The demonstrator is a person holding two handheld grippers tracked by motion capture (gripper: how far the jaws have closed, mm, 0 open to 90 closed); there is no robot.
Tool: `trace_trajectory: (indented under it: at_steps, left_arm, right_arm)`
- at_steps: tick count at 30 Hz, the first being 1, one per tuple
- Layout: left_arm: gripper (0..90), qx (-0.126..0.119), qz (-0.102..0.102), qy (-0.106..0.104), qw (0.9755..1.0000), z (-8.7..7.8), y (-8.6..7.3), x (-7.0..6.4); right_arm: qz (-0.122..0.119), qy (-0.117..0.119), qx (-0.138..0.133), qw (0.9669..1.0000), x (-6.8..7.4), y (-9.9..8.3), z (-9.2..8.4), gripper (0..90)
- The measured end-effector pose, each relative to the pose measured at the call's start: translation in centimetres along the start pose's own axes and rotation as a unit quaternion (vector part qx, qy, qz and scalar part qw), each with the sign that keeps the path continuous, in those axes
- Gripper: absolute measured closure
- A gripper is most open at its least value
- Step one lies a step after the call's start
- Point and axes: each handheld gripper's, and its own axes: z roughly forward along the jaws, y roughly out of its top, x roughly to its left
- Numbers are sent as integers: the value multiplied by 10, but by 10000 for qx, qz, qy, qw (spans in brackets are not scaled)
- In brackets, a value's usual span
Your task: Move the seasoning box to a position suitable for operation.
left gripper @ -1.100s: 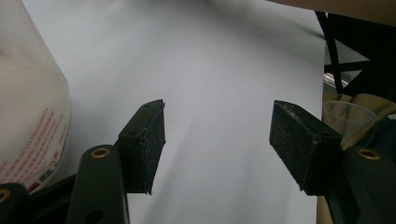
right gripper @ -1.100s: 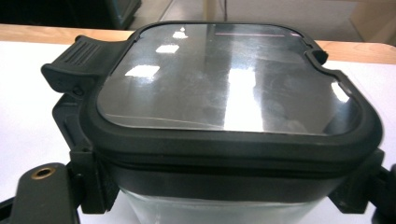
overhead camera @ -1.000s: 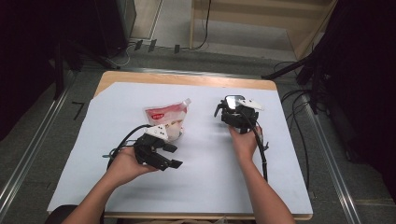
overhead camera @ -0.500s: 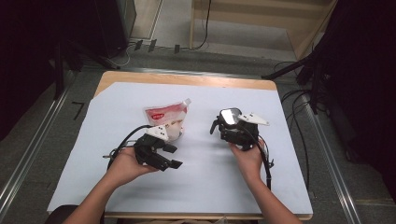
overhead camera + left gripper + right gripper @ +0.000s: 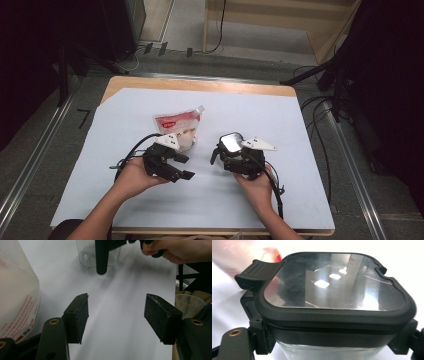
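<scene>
A clear square container with a black-rimmed see-through lid (image 5: 231, 143) (image 5: 334, 282) sits between the jaws of my right gripper (image 5: 229, 153) (image 5: 332, 340), which is shut on its sides. The same container (image 5: 86, 255) appears at the far end of the left gripper view. A red and white pouch (image 5: 179, 125) (image 5: 17, 297) lies on the white sheet just beyond my left gripper (image 5: 184, 166) (image 5: 120, 315). That gripper rests near the table's front, open, with nothing between its black pads (image 5: 78, 315).
A white sheet (image 5: 260, 115) covers most of the wooden table (image 5: 200, 86). A clear plastic funnel (image 5: 186, 305) shows at the right edge of the left gripper view. Cables and dark stands surround the table on the floor.
My right gripper has carried the container toward the near edge and a little left, closer to the left gripper. The left gripper and the pouch have stayed put.
</scene>
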Motion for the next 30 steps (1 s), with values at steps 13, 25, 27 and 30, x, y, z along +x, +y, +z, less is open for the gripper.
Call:
trace_trajectory:
  at_steps: [13,25,27,30]
  left_arm:
    - [372,-6,-8,-51,10000,7,0,-2]
    - [447,-14,-83,-129,9999,13,2,-3]
    - [473,20,-84,-104,9999,11,2,-3]
    - [502,-63,-215,-141,9997,12,1,0]
  right_arm:
    - [-383,-12,126,9992,13,-17,-3,156]
    - [-362,126,660,9971,14,-14,-17,140]
    - [-348,178,695,9968,13,-14,-23,148]
    - [-284,277,804,9960,10,-13,-32,167]
